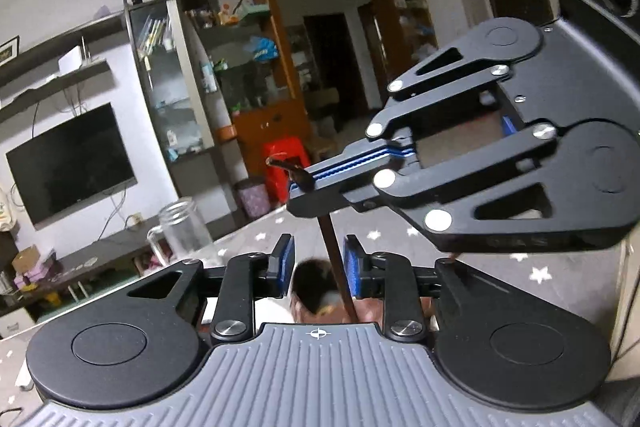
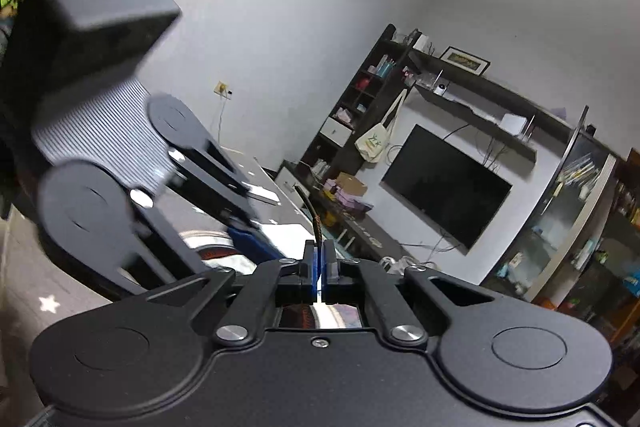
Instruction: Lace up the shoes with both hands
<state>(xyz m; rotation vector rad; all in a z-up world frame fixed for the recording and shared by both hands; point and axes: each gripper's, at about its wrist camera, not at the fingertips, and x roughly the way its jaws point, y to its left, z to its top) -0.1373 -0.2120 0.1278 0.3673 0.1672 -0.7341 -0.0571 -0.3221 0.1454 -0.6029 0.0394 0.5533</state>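
The right claw clenches the thin dark brown shoelace near its tip, mid-frame. The lace runs taut, straight down through the released left claw toward the blurred brown shoe, bottom centre.

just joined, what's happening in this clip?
A person is lacing a shoe with two handheld grippers. The right gripper is shut on the brown lace near its tip and holds it raised, so it runs taut down toward the shoe. The left gripper is open, its pads on either side of the lace but not clamped on it. The shoe is mostly hidden behind the left gripper, so which eyelet the lace comes from can't be told.
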